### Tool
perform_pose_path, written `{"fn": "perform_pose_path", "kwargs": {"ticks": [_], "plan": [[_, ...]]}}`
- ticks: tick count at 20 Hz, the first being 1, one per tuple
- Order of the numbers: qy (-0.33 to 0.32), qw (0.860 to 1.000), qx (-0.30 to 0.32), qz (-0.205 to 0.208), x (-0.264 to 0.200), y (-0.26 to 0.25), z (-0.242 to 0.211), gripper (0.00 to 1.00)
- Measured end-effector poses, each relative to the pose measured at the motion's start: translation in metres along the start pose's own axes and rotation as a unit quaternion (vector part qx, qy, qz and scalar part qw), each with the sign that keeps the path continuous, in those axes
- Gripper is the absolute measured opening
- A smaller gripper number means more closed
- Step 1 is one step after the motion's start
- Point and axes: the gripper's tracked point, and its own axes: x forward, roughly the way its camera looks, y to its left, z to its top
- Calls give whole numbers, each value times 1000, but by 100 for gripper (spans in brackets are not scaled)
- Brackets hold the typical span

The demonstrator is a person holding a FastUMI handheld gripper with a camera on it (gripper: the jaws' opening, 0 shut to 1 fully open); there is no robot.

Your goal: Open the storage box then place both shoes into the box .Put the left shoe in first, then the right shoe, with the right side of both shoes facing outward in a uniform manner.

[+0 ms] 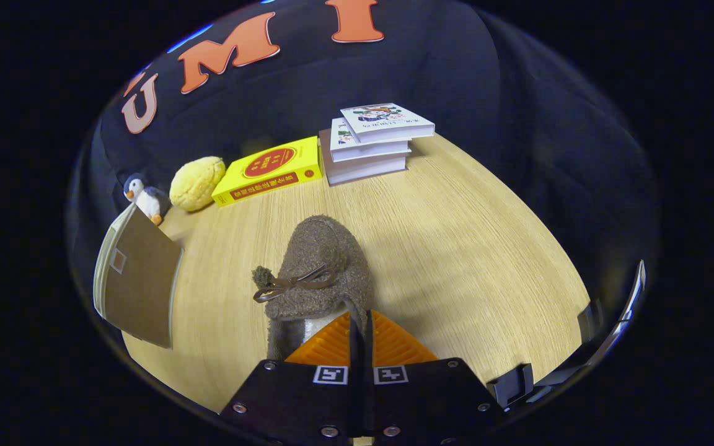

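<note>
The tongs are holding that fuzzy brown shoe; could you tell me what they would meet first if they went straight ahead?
The tongs are shut on the brown shoe's rim, so the shoe leads. Beyond its toe lies bare wooden table, then probably the yellow book or the stack of books, though depth is unclear.

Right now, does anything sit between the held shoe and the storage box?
The gripper is shut on the brown shoe, pinching its collar. The storage box edge lies right of the fingers, across bare table; nothing visible stands between.
</note>
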Motion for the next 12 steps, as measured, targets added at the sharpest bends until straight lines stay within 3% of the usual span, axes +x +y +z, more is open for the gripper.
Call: {"fn": "perform_pose_path", "kwargs": {"ticks": [12], "plan": [[-24, 999, 3, 36, -48, 101, 39, 1]]}}
